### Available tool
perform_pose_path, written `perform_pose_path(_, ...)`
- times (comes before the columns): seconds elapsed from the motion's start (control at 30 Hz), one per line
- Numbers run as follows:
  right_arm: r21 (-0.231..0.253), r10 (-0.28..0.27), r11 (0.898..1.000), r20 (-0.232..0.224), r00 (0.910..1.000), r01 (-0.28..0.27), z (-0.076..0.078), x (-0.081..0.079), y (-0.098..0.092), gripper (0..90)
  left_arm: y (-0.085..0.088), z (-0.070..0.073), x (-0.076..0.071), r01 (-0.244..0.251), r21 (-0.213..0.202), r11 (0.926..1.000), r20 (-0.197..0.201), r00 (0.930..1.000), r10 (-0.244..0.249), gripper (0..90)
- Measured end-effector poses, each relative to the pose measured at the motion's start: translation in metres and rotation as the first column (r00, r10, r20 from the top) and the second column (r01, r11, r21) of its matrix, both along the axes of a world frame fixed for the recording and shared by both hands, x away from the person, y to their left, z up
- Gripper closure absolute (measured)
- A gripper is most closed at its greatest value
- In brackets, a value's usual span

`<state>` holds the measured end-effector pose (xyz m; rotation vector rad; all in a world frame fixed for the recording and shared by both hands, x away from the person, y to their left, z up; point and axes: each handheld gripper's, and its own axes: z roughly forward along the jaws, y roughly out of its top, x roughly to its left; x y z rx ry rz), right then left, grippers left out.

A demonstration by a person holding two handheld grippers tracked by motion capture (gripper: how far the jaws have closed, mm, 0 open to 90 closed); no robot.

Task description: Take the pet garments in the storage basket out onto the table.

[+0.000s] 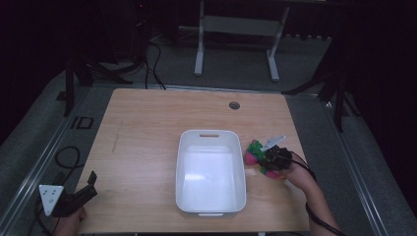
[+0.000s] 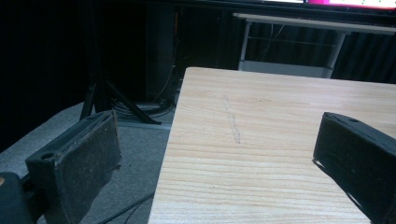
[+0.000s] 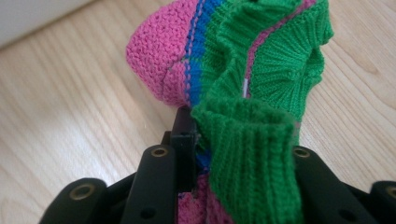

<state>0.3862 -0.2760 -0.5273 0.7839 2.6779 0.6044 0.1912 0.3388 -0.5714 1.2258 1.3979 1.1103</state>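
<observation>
My right gripper (image 1: 273, 156) is clamped on a knitted sock (image 3: 252, 93), pink, blue and green, near the right edge of the table (image 1: 142, 128), just beside the white tub (image 1: 211, 206). My left gripper (image 1: 81, 194) waits with its jaws wide apart at the near left corner. I think the sock is soft, light and floppy, so I would pinch the thick green cuff.

A bin (image 1: 211, 172) is sitting on the desk (image 1: 142, 128), toward its near edge at the middle. Just right of the bin, a knitted sock (image 1: 254, 152) is lying on the desk, with the right tongs (image 1: 268, 156) closing around it. The left tongs (image 1: 87, 189) are hovering with jaws apart at the desk's near left corner, well apart from the bin.
</observation>
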Motion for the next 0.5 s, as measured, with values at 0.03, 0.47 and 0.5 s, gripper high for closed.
perform_pose_path(0.03,0.008,-0.014,1.0,-0.005,0.9999,0.014,0.0,0.001,0.0,66.1,0.0,0.0,0.0,0.0,-0.001,1.0,-0.001,1.0,0.0,1.2)
perform_pose_path(0.47,0.056,-0.006,0.998,0.064,0.9979,0.002,0.033,-0.022,-0.001,34.7,0.0,0.0,0.0,0.003,-0.002,1.0,0.002,1.0,-0.002,1.2)
perform_pose_path(0.5,0.075,-0.006,0.997,0.066,0.9978,0.001,0.035,-0.024,-0.003,34.6,0.0,0.0,0.0,0.003,-0.002,1.0,0.002,1.0,-0.003,1.2)
